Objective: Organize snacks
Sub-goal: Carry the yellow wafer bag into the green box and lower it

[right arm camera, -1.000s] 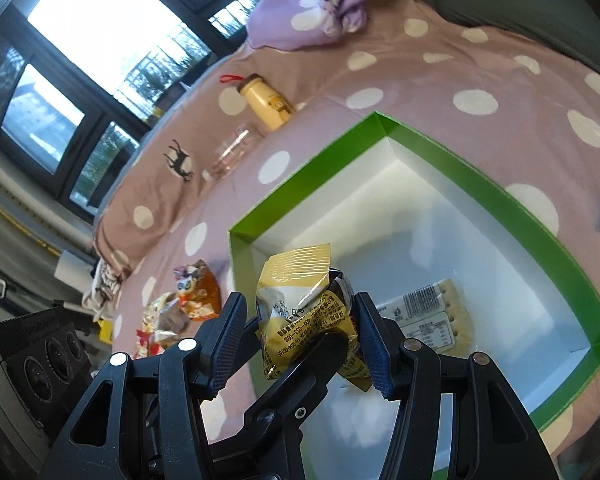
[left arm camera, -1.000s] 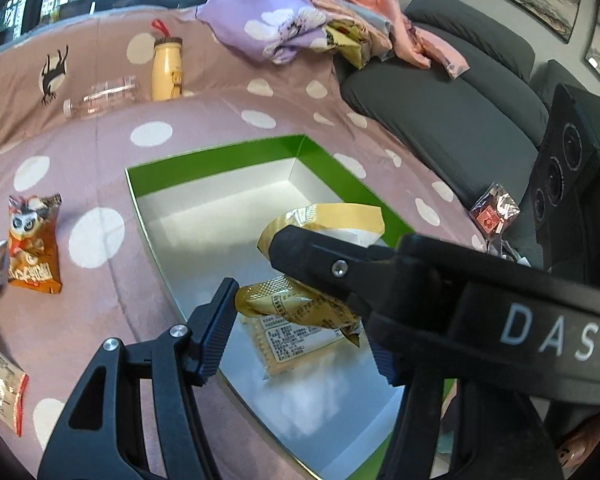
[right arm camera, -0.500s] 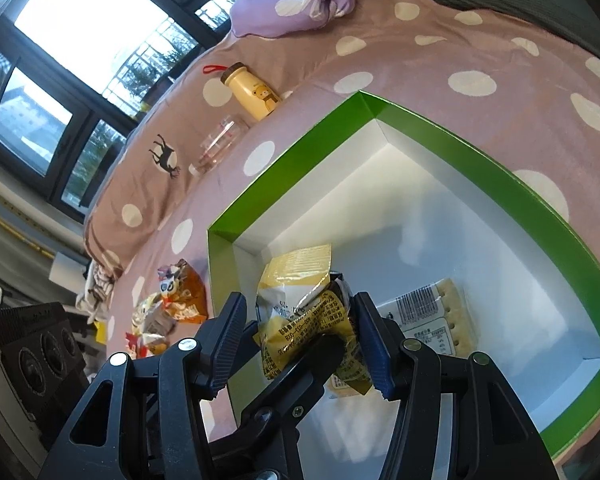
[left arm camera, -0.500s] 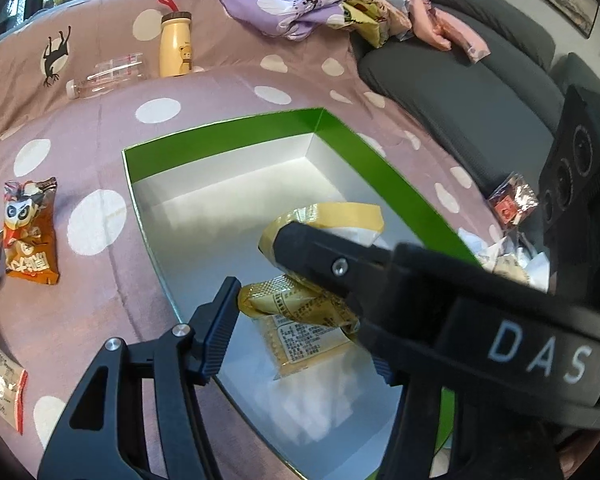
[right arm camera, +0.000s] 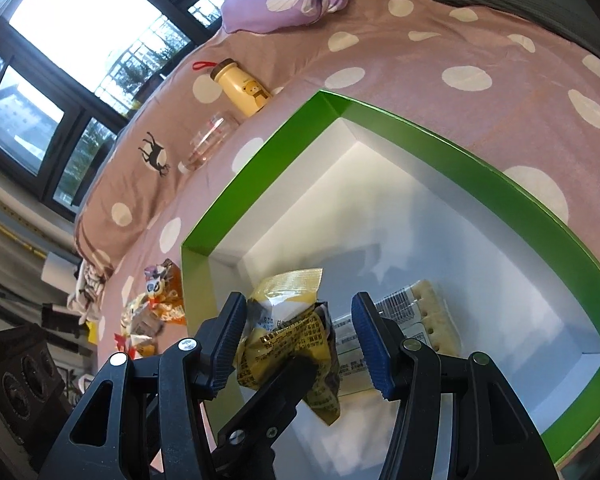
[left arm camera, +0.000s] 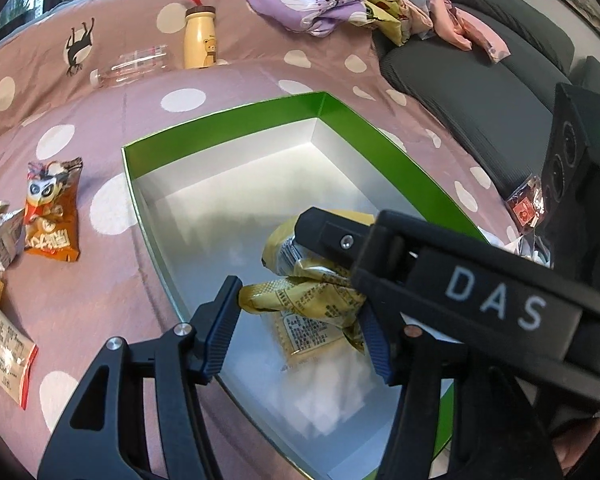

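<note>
Careful: the packet [left arm camera: 312, 296] hangs low over the box [left arm camera: 220, 128], near its left wall and just above the crackers [right arm camera: 432, 312] lying on the floor, and both tools crowd it at once. Your left tongs [left arm camera: 300, 308] are clamped on it end to end, each pad pressed into a crumpled end of the wrapper. Your right tongs [right arm camera: 300, 304] straddle it crosswise, the left pad against the foil and the right pad standing clear, so they look unclamped. The main risk is the tangle, I judge: one left finger reaches up between the right jaws, so pulling either hand away at a slant could snag plastic on plastic and jerk the packet loose. An end-to-end grip on slippery foil is also weak, and it may buckle and squirt out sideways. If that happens toward the left, it could land on the rim or the cloth [left arm camera: 100, 280] rather than inside. Squeezing harder could crush whatever is inside. Dropping it as it is may leave it lying askew on the crackers.
</note>
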A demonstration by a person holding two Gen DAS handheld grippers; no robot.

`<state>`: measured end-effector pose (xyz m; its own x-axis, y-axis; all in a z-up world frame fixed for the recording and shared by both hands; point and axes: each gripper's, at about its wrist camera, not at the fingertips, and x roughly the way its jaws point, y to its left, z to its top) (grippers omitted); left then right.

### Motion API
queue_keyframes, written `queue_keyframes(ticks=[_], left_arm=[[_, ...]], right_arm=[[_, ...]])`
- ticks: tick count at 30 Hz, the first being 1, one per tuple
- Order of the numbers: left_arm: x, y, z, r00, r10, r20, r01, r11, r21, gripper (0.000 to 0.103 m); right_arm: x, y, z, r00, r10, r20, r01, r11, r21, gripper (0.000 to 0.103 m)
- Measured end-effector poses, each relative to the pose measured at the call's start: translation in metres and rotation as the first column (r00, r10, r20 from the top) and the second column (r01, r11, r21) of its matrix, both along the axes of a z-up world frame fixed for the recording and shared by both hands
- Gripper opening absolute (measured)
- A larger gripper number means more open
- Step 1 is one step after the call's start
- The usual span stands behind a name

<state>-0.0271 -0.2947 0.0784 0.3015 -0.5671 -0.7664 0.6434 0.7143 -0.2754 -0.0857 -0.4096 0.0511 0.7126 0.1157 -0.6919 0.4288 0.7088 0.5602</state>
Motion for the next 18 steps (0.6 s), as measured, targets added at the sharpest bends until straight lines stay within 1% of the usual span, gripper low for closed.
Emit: queue_keyframes(ticks=[8, 18], left_arm=[[-0.0030, 0.0038, 0.0002, 1.000, 0.024, -0.004, -0.024, 1.000, 0.010, 0.057], [-0.0001, -0.0014, 0.0009, 1.000, -0.001, 0.024, 0.000, 1.000, 0.028, 0.058]], right_arm=[[0.0017, 0.0022, 0.0002, 1.000, 0.016, -0.008, -0.016, 1.000, -0.005, 0.058], [0.0019, 0.0010, -0.0001, 1.000, 0.010, -0.009, -0.010, 1.000, -0.006, 0.058]])
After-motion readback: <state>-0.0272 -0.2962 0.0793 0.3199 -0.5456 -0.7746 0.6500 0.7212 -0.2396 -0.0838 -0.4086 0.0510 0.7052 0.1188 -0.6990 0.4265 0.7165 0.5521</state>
